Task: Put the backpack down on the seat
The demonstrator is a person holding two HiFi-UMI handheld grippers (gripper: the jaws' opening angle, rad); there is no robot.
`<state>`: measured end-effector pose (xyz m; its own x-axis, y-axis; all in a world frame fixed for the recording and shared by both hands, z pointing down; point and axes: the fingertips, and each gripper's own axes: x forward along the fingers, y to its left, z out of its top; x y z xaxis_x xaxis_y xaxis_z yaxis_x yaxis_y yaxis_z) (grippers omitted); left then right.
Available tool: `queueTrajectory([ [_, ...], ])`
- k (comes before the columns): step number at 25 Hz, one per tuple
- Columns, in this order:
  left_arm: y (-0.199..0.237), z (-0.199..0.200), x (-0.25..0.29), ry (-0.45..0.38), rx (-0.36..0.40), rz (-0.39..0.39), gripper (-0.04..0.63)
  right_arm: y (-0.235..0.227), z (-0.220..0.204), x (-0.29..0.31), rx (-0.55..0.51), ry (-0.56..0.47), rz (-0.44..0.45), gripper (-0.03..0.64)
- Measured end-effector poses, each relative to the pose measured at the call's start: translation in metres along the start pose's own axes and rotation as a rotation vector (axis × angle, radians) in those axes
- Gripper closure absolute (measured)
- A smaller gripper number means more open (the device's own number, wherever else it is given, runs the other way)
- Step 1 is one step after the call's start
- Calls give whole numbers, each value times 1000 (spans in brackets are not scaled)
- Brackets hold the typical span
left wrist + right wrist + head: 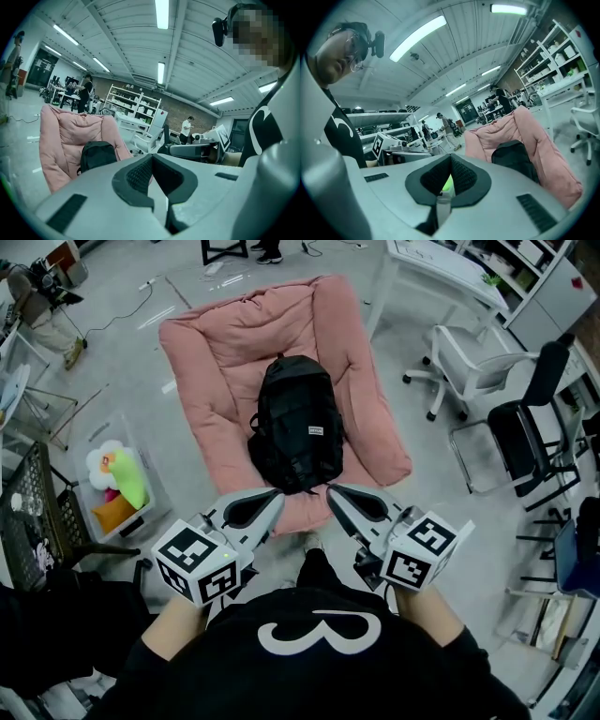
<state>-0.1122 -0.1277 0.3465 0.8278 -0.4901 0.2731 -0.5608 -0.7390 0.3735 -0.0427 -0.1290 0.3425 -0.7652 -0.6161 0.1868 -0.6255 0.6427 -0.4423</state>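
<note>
Now | backpack (pixel 295 423) lying on seat (pixel 206 343) | L claw (pixel 277 495) & R claw (pixel 331 491): both clenched, empty | step: put-down looks done | next: prob. just withdraw.

The 2 grippers sit low in front of the torso (pixel 319 652), side by side and angled inward, with their tips near each other but apart. The left gripper (pixel 277 495) points forward and rightward, its jaws pressed together with nothing between them. The right gripper (pixel 331 491) points forward and leftward, its jaws likewise together and empty. The left cube (pixel 197 561) and right cube (pixel 419 549) sit at the rear. The bare left forearm (pixel 172 634) and right forearm (pixel 427 615) reach forward from black sleeves.
</note>
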Motion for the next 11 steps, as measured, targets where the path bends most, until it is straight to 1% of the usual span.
queueTrajectory([
  [11,14,-1,24,20,-4,13,589,-26,0,10,2,29,6,614],
])
